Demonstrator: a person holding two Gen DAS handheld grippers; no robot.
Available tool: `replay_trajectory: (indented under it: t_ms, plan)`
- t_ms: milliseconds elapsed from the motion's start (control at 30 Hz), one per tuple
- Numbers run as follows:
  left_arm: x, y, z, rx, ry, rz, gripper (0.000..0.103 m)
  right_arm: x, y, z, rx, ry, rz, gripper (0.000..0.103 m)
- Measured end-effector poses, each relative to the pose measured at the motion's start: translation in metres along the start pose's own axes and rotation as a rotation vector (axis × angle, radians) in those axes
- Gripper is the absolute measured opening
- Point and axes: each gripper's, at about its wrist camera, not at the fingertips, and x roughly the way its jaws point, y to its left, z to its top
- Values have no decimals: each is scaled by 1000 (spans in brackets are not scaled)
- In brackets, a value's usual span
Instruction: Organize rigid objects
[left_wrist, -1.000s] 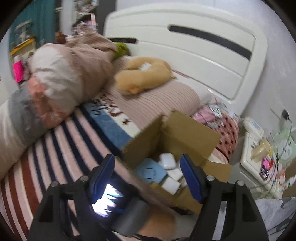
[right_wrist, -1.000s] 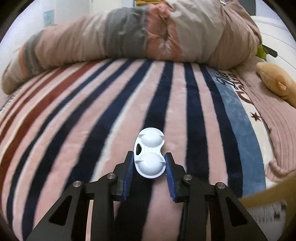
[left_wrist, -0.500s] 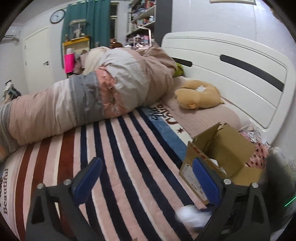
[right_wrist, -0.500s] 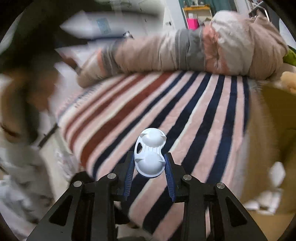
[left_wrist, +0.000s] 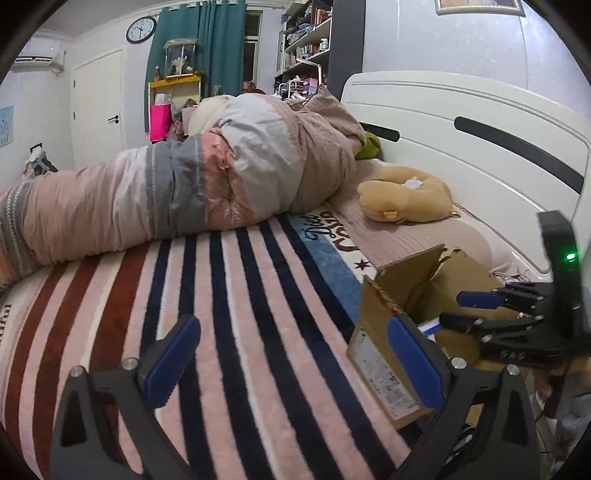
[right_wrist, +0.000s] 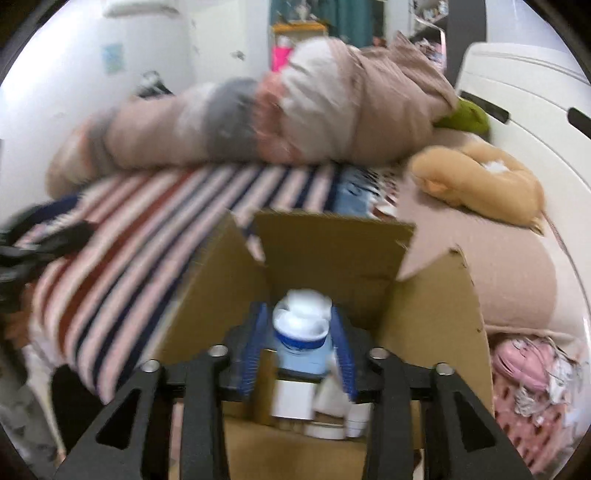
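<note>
**Right gripper carries the white piece over the box**

Since a second ago the right gripper (right_wrist: 300, 345) has swung from above the striped blanket to above the open cardboard box (right_wrist: 332, 251), and the left gripper (left_wrist: 293, 363) has pulled back from the box to the blanket beside it.

In the right wrist view, which is blurred, the right gripper's blue pads are clenched on the white double-cup plastic piece (right_wrist: 303, 314). The piece hangs over the box's open top. Below it inside the box lie a light blue item (right_wrist: 304, 354) and several white blocks (right_wrist: 295, 402); their exact kinds cannot be told. The box flaps stand up on the far and right sides.

In the left wrist view, the left gripper is released, its blue pads (left_wrist: 171, 360) wide apart with nothing between them. It hangs over the striped blanket (left_wrist: 229, 332), with the box (left_wrist: 384, 354) just to its right. The right gripper (left_wrist: 454, 312) reaches in over the box from the right.

Farther along the bed, a rolled quilt (left_wrist: 177, 199) in beige, grey and pink lies across the blanket. To the right of it a tan plush toy (left_wrist: 406, 199) rests near the white headboard (left_wrist: 461, 122). Far off are a teal curtain (left_wrist: 199, 48), a wall clock (left_wrist: 141, 29) and a white door (left_wrist: 96, 107).
</note>
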Motion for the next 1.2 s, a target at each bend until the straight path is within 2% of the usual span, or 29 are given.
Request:
replay_trajectory:
  t_ms: [200,267,300,367,433,533,700,933,1200]
  plan:
    - [2,-3,-1,-17,2,-3,101,-16,-7,-6,22,-53,64,55]
    - [1,-2,-2,-30,8,-3,101,-26,-7,-5,16,-106,92,70]
    - [0,-2,-2,-35,9,1,101,-36,-6,-5,5,-156,110,74]
    - [-4,-3,-3,-40,2,9,101,-50,-1,-4,-17,-227,130,94]
    - [-9,-3,-4,-43,-14,22,101,-69,2,-4,-65,-326,184,103]
    - [-18,-1,-6,-63,-33,54,101,-87,7,-4,-133,-421,265,103]
    - [-27,3,-9,-91,-51,99,101,-95,14,-7,-168,-447,321,103]
    - [-28,9,-16,-100,-38,130,101,-79,16,-20,-194,-388,266,103]
    - [-32,13,-18,-106,-44,137,101,-80,15,-27,-176,-392,269,103]
